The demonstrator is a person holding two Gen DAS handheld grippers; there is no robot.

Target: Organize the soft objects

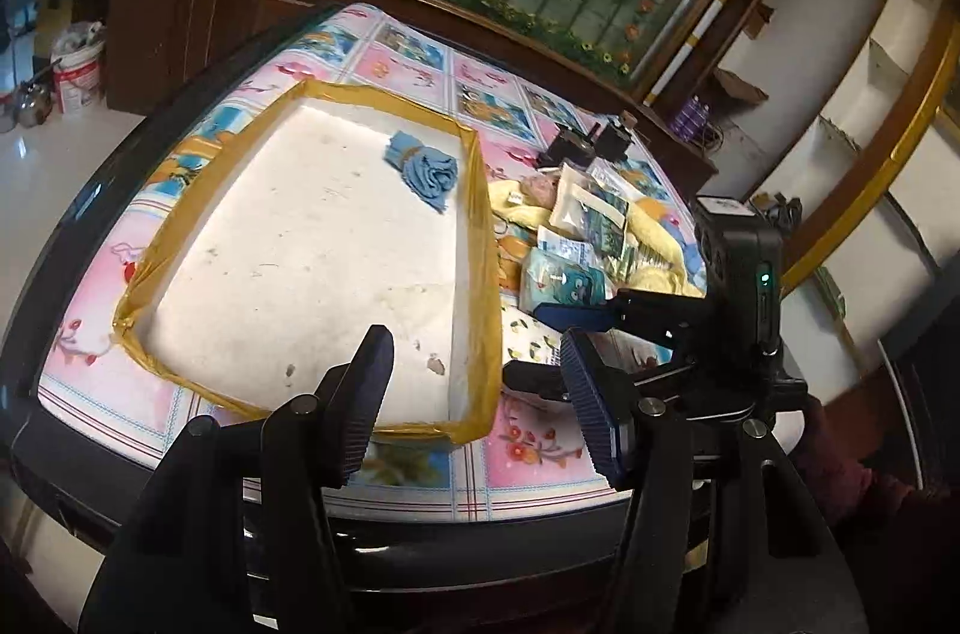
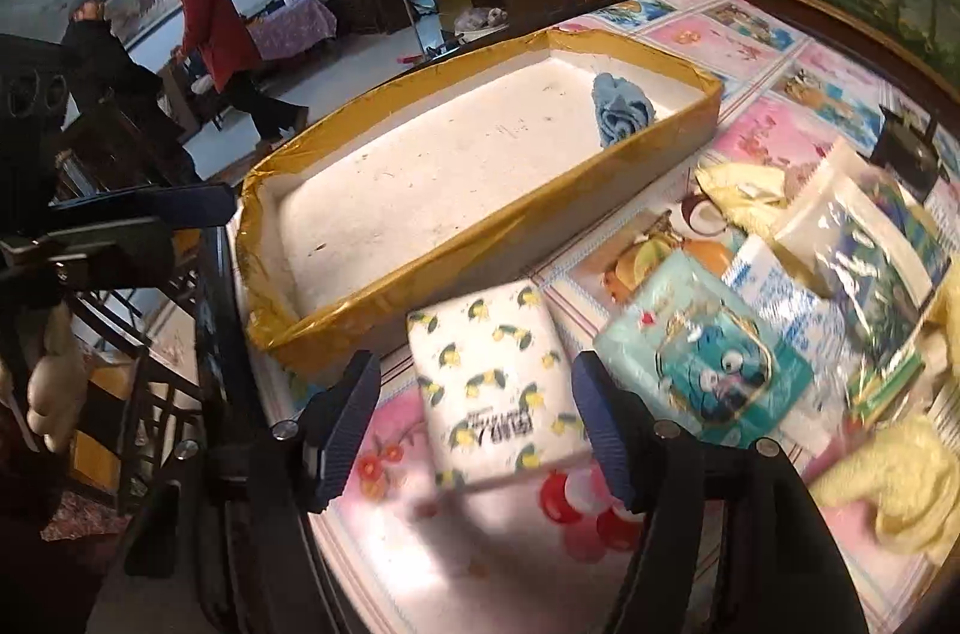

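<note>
While I held both grippers above the table point(image 1: 420, 496), I checked each view in turn. The left gripper point(image 1: 474, 394) hung over the near rim of the white foam tray point(image 1: 312, 250), which had yellow-brown tape around its walls. Its jaws stood apart with nothing between them.

The right gripper point(image 2: 474, 430) was angled down at a white tissue pack printed with lemons point(image 2: 498, 382). That pack lay flat on the patterned tablecloth point(image 2: 750, 46), just beside the tray's long taped wall. The pack sat in the gap between the two blue pads, and I saw no pad pressing on it; the jaws stood apart.

Inside the tray I found one item only, a crumpled blue cloth point(image 1: 426, 172) near the far right corner. The remaining soft goods lay in a heap on the tablecloth to the right of the tray: a teal tissue pack with a blue cartoon figure point(image 2: 702, 364), a white and blue packet point(image 2: 774, 298), a clear bag with green print point(image 2: 870, 268), and yellow cloth point(image 2: 894, 490) under and beside them. The heap was partly blurred in the right wrist view.

In the left wrist view the right gripper appeared at the right edge, near the heap. Two people point(image 2: 210, 34) stood in the room beyond the table.
</note>
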